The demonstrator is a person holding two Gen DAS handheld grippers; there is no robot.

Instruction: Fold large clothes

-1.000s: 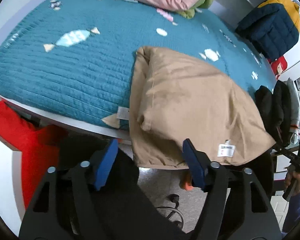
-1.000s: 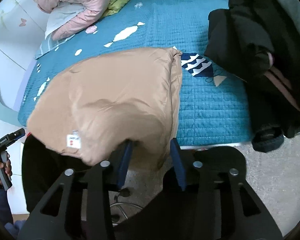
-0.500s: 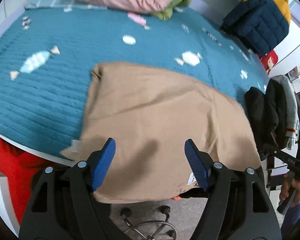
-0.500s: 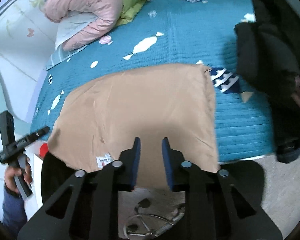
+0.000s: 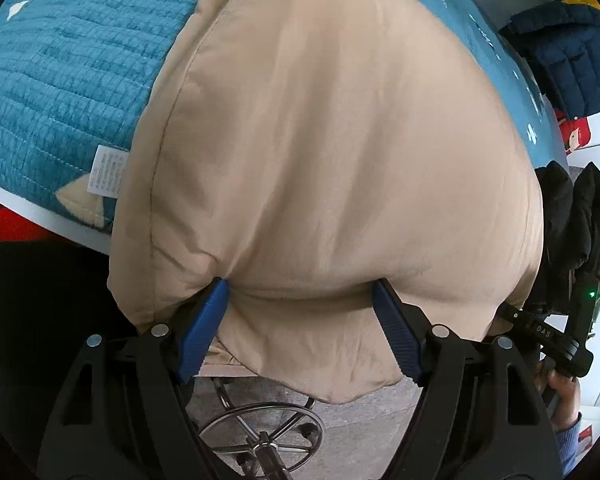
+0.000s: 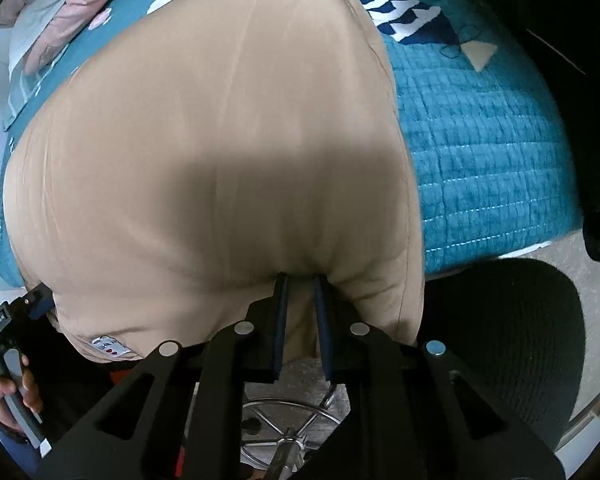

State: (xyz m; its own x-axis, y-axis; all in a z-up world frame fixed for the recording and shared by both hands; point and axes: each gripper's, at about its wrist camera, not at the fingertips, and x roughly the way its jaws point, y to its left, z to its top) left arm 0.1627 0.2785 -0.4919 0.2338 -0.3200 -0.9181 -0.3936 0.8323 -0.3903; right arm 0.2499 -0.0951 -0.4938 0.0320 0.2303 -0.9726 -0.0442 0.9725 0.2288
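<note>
A big tan padded garment (image 5: 332, 152) lies folded on the teal bedspread (image 5: 60, 60), with its near edge hanging over the bed's edge. My left gripper (image 5: 300, 304) is open, its blue pads wide apart with the garment's near edge bulging between them. In the right wrist view the same garment (image 6: 220, 152) fills the frame. My right gripper (image 6: 299, 284) has its pads close together, pinching a fold of the garment's near edge. A white label (image 6: 108, 347) shows on its lower left corner.
A black office chair (image 6: 500, 340) with a chrome star base (image 5: 260, 436) stands under my grippers. Dark clothes (image 6: 580, 80) are piled on the right of the bed, and a navy and yellow jacket (image 5: 568, 48) hangs behind. Pink bedding (image 6: 60, 12) lies at the far end.
Both grippers have moved in close to the garment's hanging near edge. The right gripper's pads have narrowed further and now pinch the fabric. The left gripper stays open.
</note>
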